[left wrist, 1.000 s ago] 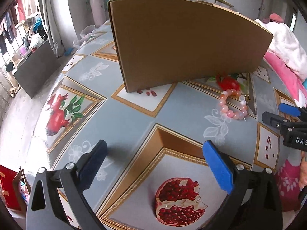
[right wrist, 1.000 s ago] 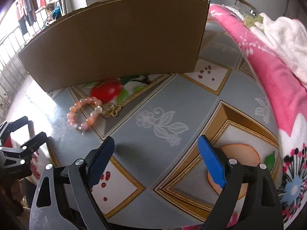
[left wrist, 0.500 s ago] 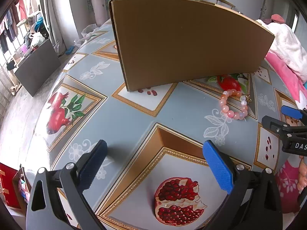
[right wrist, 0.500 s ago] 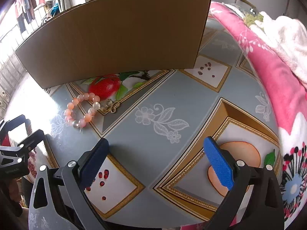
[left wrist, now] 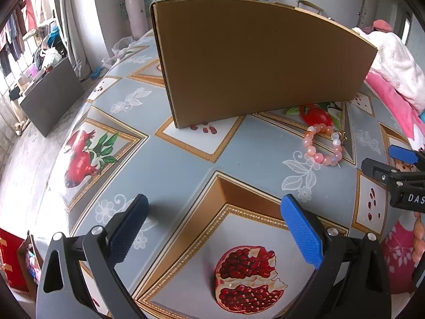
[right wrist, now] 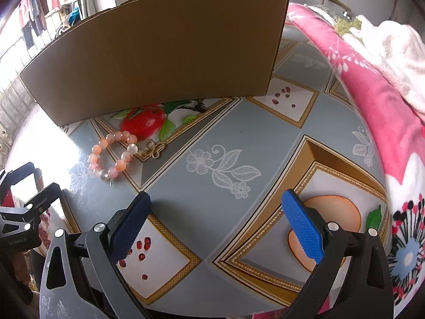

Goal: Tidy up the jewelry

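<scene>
**Both grippers wide open above the tabletop, bracelet lying free**

The left gripper [left wrist: 215, 228] hangs over the near edge of the tabletop [left wrist: 186, 164], its fingers [left wrist: 301, 232] spread wide with nothing between them. A cardboard box [left wrist: 260, 61] stands toward the far edge. The bead bracelet [left wrist: 322, 145] lies flat just in front of the box, a small gold clasp [right wrist: 155, 150] beside it. The right gripper [right wrist: 216, 226] has just finished opening its fingers [right wrist: 302, 231] fully; they are empty.
</scene>
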`<state>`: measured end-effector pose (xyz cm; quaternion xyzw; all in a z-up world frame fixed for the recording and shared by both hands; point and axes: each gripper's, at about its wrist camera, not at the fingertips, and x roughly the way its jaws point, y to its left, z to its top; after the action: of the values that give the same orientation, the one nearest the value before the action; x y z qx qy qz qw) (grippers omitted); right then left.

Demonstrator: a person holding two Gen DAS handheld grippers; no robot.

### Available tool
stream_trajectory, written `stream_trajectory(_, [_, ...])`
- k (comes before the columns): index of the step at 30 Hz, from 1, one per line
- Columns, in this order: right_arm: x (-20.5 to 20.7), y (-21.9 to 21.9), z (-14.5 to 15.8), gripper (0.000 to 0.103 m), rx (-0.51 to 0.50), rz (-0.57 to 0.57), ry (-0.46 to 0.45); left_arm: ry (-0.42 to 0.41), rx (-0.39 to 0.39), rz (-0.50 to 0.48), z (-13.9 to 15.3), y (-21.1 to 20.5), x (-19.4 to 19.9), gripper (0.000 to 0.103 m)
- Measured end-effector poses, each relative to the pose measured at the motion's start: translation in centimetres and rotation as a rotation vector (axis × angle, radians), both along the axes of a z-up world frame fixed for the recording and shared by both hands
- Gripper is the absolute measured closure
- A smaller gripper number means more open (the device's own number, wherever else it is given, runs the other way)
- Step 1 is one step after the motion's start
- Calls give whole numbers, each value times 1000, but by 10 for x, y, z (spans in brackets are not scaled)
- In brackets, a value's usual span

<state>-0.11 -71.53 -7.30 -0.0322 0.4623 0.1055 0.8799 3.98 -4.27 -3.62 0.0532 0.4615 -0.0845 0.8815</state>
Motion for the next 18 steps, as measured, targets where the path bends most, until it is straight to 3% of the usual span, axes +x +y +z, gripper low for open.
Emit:
stream_trajectory(7, [3, -18, 5, 8, 144, -7, 3, -28, -22, -45, 1, 3, -4, 6])
stream_trajectory(10, [4, -23, 6, 8, 194, 6, -3, -69, -101, -75, 10, 5, -7, 6])
stream_trajectory(14, [4, -27, 7, 13, 236, 36, -29, -158, -144, -148, 28, -5, -13, 20])
stream_trajectory(18, [8, -31, 7, 22, 251, 56, -45, -174, -154, -238, 33, -26, -8, 36])
